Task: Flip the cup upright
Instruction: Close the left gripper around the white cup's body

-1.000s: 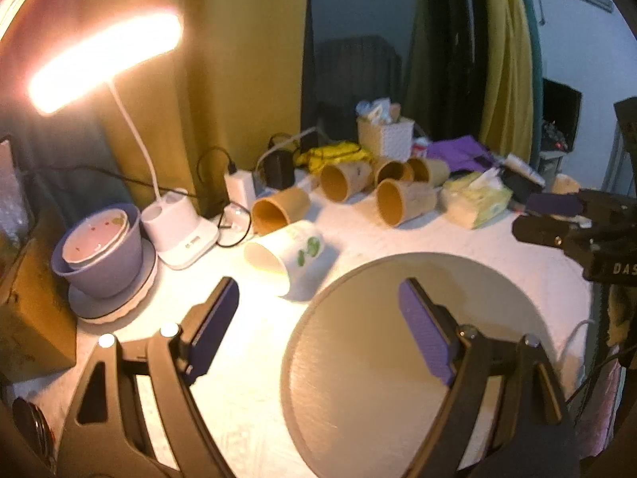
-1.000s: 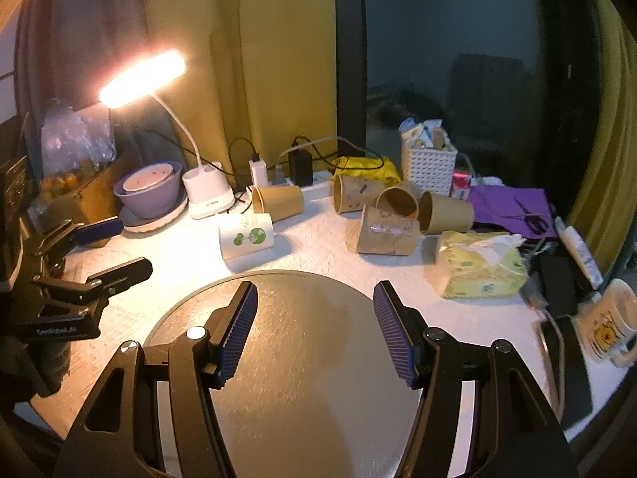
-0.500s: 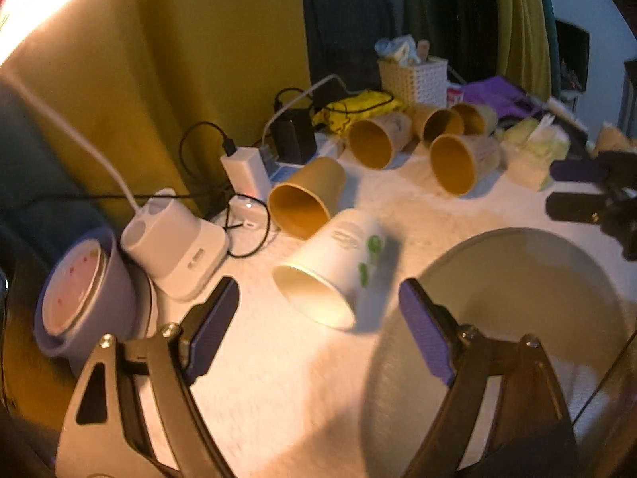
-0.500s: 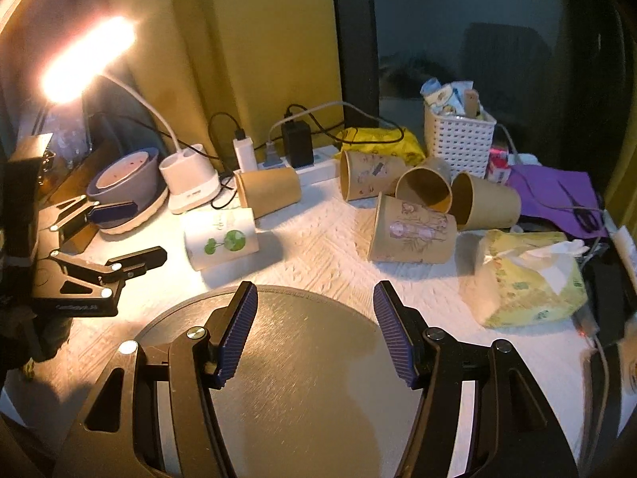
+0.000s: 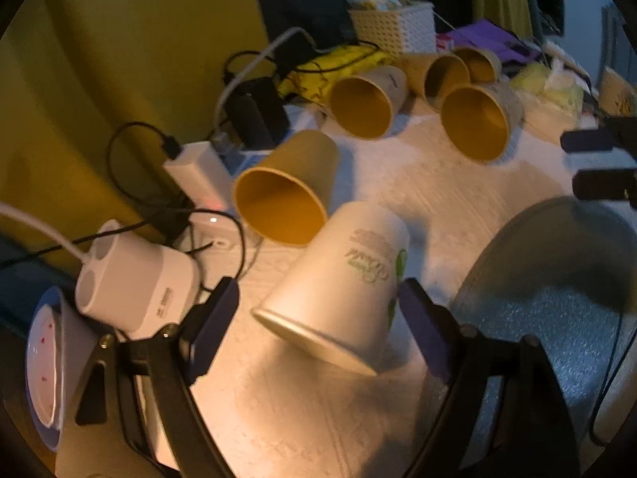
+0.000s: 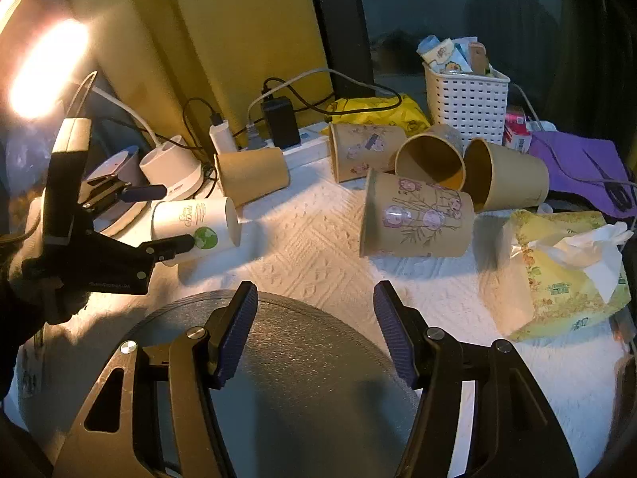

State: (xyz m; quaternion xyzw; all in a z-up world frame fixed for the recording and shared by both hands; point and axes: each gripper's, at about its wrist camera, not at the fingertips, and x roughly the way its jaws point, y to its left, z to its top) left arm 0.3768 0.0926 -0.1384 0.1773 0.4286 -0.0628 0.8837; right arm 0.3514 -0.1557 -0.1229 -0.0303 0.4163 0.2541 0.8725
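Observation:
A white paper cup with a green logo lies on its side on the white cloth, mouth toward me. My left gripper is open, its fingers on either side of the cup's mouth end without clear contact. In the right wrist view the white cup lies at the left with the left gripper around it. My right gripper is open and empty above the round grey mat.
Several brown paper cups lie on their sides behind. A lamp base, chargers and cables stand at the back left, a purple bowl far left. A white basket and tissue pack are at the right.
My left gripper has moved forward and down to the white cup, which now lies between its fingers. My right gripper has edged forward slightly over the mat.

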